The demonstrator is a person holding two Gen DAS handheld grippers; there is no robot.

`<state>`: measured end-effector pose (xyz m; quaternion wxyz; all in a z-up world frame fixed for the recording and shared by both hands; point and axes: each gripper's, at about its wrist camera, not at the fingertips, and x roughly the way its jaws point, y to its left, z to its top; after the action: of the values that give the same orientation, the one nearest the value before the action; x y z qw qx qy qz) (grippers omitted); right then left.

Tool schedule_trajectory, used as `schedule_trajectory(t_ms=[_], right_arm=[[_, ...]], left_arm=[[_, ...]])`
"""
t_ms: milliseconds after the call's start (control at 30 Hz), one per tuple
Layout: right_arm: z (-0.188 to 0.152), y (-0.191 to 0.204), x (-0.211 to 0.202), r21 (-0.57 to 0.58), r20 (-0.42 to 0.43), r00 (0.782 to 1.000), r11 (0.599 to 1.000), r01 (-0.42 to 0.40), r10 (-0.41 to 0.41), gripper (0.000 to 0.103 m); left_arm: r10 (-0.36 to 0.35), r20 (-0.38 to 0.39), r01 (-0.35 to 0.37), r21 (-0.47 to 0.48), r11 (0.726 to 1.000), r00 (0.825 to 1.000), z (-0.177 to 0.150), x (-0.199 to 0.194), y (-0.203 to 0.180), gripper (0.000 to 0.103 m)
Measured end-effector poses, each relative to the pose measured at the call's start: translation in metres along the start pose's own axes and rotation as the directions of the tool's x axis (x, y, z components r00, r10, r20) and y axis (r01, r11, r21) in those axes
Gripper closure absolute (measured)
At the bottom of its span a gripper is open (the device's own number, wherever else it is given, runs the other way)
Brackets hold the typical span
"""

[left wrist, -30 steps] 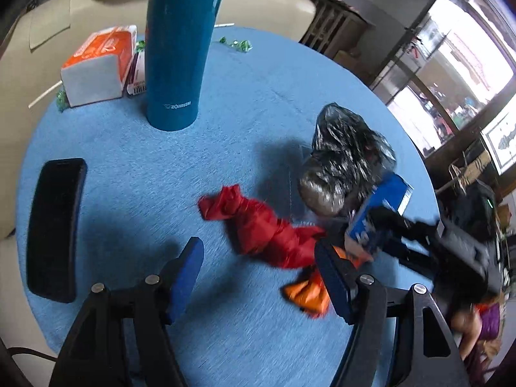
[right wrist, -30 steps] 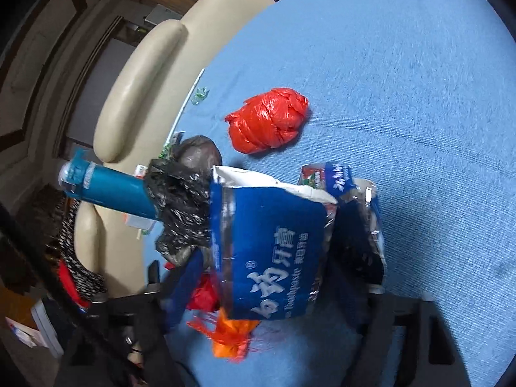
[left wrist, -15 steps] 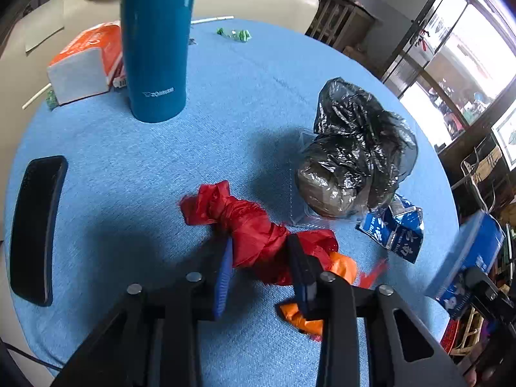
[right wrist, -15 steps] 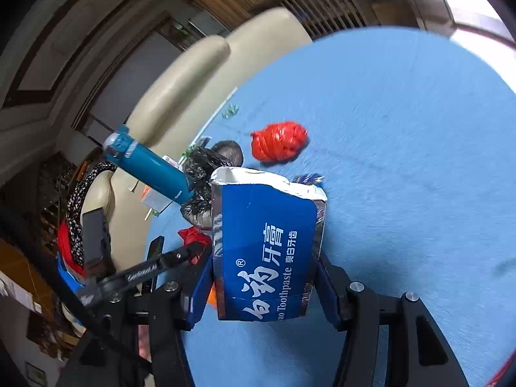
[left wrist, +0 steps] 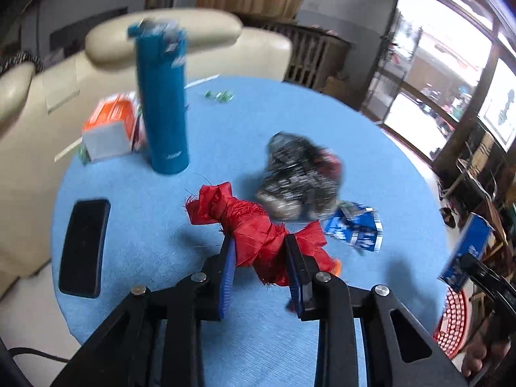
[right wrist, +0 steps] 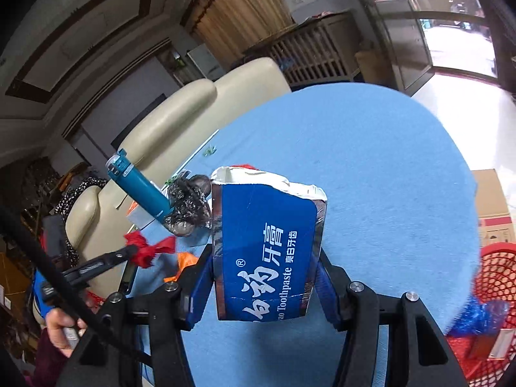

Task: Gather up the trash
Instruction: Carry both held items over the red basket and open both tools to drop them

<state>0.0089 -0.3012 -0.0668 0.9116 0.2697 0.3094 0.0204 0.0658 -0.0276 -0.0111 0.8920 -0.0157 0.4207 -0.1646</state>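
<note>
My left gripper [left wrist: 259,251] is shut on a crumpled red wrapper [left wrist: 248,222] and holds it just above the round blue table [left wrist: 135,225]. My right gripper [right wrist: 264,258] is shut on a torn blue toothpaste box [right wrist: 264,251], held up off the table; the box also shows at the table's right edge in the left wrist view [left wrist: 467,251]. A black plastic bag [left wrist: 300,183], a torn blue box piece [left wrist: 354,229] and an orange scrap [right wrist: 185,262] lie on the table. A red mesh basket [right wrist: 493,290] stands on the floor to the right, with trash inside.
A tall teal flask [left wrist: 163,106] stands at the back left beside an orange and white tissue pack [left wrist: 109,129]. A black phone [left wrist: 84,248] lies at the left edge. Small green scraps [left wrist: 221,95] lie at the far edge. A cream sofa [left wrist: 48,103] is behind the table.
My left gripper closed on the red wrapper and lifted it. My right gripper carried the toothpaste box up and away to the right, toward the table edge near the red basket.
</note>
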Motion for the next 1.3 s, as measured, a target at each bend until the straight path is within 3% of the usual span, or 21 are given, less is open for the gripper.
schedule_trajectory(t_ms=[167,467,833,1300], right_arm=[[-0.003,-0.005,-0.018,-0.003,0.026,1.0,1.0,0.012,-0.012,0.042],[-0.008,-0.011,-0.048,-0.005,0.081,0.996,1.0,0.03,-0.03,0.042],[-0.014,-0.027,-0.079,0.018,0.127,0.992,0.999,0.027,-0.029,0.042],[-0.024,-0.052,-0.11,0.069,0.17,0.983,0.996,0.052,-0.063,0.042]], left_arm=[[-0.011,0.051,0.006,0.104,0.995,0.999,-0.002,-0.025,-0.04,0.072],[0.019,0.118,-0.053,0.288,0.956,0.993,-0.016,-0.045,-0.109,0.072],[0.008,0.172,-0.079,0.409,0.909,0.985,-0.026,-0.059,-0.162,0.071],[-0.032,0.175,-0.064,0.518,0.853,0.984,-0.04,-0.062,-0.218,0.071]])
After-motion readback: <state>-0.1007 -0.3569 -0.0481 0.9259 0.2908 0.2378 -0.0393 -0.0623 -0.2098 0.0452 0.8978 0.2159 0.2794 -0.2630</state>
